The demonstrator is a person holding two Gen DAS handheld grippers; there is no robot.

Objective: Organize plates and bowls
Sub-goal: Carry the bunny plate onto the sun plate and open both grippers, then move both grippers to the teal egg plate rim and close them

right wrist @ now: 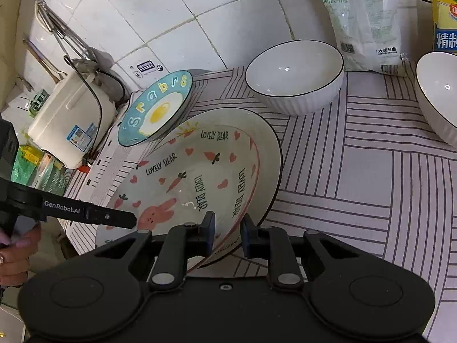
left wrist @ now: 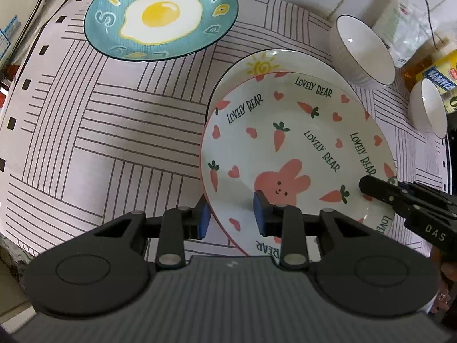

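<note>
A bear-and-carrot plate (left wrist: pixel 291 143) lies on a white plate with a sun drawing (left wrist: pixel 262 65); both also show in the right wrist view, bear plate (right wrist: pixel 200 177) and plate beneath (right wrist: pixel 268 143). My left gripper (left wrist: pixel 231 217) straddles the bear plate's near-left rim, jaws apart. My right gripper (right wrist: pixel 227 234) straddles the rim on the other side, jaws apart, and appears in the left wrist view (left wrist: pixel 371 185). A blue fried-egg plate (left wrist: pixel 161 14) sits at the back left. Two white bowls (right wrist: pixel 294 77) (right wrist: pixel 437 91) stand at the back right.
A striped mat (left wrist: pixel 100 120) covers the counter. A white rice cooker (right wrist: pixel 71 123) stands by the tiled wall at the left. Bags of salt (right wrist: pixel 365 20) and a yellow package (right wrist: pixel 445 8) lean on the wall behind the bowls.
</note>
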